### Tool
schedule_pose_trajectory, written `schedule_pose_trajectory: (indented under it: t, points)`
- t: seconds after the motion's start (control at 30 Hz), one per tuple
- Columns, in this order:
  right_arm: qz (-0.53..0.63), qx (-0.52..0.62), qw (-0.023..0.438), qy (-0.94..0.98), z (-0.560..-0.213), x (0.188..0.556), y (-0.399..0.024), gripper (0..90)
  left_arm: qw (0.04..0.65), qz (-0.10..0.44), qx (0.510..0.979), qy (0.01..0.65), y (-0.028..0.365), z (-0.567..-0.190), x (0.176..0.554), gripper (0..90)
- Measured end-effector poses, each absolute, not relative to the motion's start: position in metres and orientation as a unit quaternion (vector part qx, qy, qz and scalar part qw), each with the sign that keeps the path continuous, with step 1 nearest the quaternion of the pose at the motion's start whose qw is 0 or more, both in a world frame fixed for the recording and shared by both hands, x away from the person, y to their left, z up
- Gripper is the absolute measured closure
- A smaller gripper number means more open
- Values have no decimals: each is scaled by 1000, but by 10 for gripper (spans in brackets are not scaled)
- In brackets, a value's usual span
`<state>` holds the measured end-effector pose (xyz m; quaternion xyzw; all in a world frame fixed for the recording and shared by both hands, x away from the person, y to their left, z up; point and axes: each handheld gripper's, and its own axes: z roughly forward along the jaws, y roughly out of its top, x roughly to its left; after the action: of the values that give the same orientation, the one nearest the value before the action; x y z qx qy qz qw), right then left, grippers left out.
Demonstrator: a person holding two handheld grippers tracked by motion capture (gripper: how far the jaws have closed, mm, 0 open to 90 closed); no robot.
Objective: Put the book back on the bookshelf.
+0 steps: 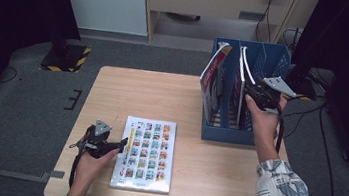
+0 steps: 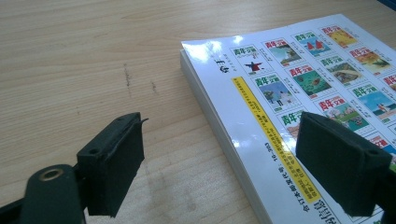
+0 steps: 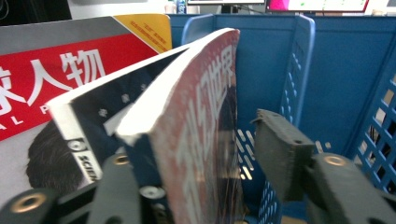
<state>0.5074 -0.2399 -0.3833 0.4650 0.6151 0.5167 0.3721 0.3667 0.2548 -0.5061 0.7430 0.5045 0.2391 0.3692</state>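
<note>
Two magazines already stand in the blue file rack (image 1: 223, 132) at the table's (image 1: 113, 85) far right corner, and a third, the grid-cover magazine (image 1: 148, 152), lies flat on the table well to the rack's left, toward the near edge. The step in hand looks like the release of the second filing: the right gripper (image 1: 258, 95) sits at the rack's top, its jaws parted to a middling width around the red-spined magazine (image 3: 201, 140), the right pad (image 3: 280, 154) clear of the cover, so the grip appears let go. That magazine stands upright but leans, beside the red-cover magazine (image 3: 51, 84) in the rack's left slot.

Next, I judge, the right hand must draw back from the rack without dragging the leaning spine along. The left gripper (image 2: 219, 163) hovers wide at the flat magazine's left edge, holding nothing. To lift it, a jaw must slip under that edge. The cover is glossy white with rows of small colour pictures and a yellow strip, so it may well slide rather than lift.
</note>
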Motion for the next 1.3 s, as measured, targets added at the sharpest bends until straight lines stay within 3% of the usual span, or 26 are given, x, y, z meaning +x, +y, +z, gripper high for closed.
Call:
schedule_pose_trajectory:
  t: [0.27,1.3]
  points:
    - [515,471,375,610,-383,503,-244,320,367,239,744,505,255,-506,367,150]
    - [529,460,329,632,-393,462,-246,155,365,238,746,503,252,-507,367,150]
